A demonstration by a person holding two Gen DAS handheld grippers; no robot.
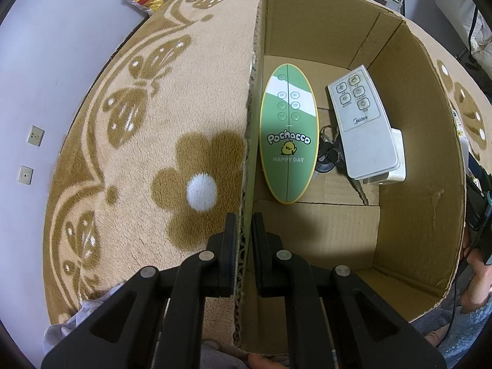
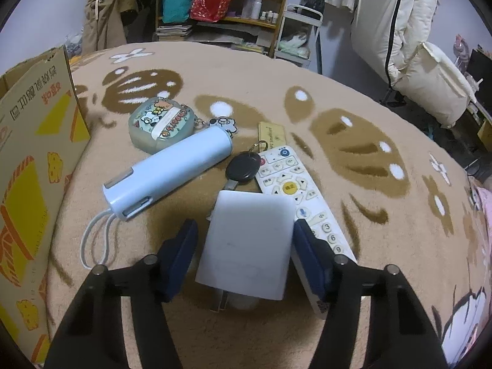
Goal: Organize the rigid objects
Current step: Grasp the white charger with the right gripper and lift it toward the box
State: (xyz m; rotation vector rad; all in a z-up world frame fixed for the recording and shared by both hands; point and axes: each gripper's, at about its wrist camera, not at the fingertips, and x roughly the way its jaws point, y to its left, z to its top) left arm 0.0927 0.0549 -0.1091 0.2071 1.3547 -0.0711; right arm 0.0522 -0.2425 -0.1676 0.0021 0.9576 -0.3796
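Note:
In the left wrist view my left gripper is shut on the near left wall of an open cardboard box. Inside the box lie a green oval remote, a white Midea remote, dark keys and a white block under the remote. In the right wrist view my right gripper stands open around a white plug adapter lying on the blanket, with a small gap at the left finger. Just behind it lie a white TV remote, a black key fob, a light blue cylinder and a grey-green case.
Everything rests on a tan blanket with brown flowers. The same box stands at the left of the right wrist view. A yellow tag lies by the fob. Behind the bed are a cluttered shelf and a white jacket.

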